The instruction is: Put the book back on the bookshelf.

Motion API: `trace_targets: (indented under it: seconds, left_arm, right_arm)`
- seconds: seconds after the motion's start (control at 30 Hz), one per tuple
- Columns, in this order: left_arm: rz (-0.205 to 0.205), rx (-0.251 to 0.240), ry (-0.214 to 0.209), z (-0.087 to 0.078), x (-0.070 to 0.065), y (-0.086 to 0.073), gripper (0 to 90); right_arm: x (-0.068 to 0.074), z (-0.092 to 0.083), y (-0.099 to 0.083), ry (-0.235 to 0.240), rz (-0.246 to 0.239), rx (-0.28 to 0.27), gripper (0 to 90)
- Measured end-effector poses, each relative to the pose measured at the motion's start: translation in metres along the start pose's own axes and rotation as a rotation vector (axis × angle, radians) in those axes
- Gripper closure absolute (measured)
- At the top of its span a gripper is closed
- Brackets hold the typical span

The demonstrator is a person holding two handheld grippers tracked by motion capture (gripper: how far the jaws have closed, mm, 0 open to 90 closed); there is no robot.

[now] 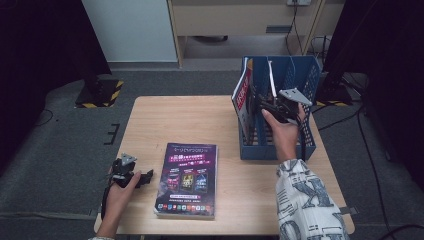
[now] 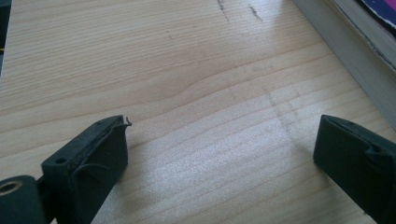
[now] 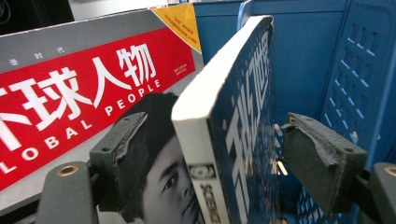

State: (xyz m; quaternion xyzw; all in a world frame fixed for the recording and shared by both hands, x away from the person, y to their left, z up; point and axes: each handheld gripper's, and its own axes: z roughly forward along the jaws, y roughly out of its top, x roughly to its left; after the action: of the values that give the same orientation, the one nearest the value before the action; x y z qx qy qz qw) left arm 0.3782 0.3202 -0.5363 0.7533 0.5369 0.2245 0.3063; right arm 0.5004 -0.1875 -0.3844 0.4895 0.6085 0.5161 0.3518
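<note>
right tongs (image 3: 212,154): mine, up in the blue file rack (image 1: 310,145) at about 2 o'clock on the table (image 1: 150,120). Jaws stand apart; the blue-covered book (image 3: 233,116) sits upright between them, the left pad close to its spine, the right pad with a clear gap. Not clamped.

left tongs (image 2: 219,154): jaws wide apart, nothing between them, resting low over bare wood at about 8 o'clock, just beside the purple-covered book (image 1: 187,180).

task thing: blue-covered book stands on edge in a rack slot, next to the red magazine (image 3: 70,107) leaning at its left.

risk 1: book is unsupported by my pads. If it is not fully seated against a divider, I judge it may tip toward the magazine or sag across the slot.

risk 2: pulling straight back could drag a pad along the cover and lift or tilt the book. Cause: the small clearance on the spine side.

risk 3: the frayed pad rubber (image 3: 322,140) may snag the rack's slotted wall.

risk 4: purple-covered book lies flat at 6 o'clock; the left tongs would need an edge to bite, and could just push it.
</note>
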Motion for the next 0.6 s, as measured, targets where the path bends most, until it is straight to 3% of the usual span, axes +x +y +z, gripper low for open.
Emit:
trace_targets:
  seconds: [0.6]
  left_arm:
    - [0.000, 0.001, 0.000, 0.000, 0.000, 0.000, 2.0]
  right_arm:
    - [0.002, -0.033, -0.007, 0.029, 0.015, -0.026, 20.8]
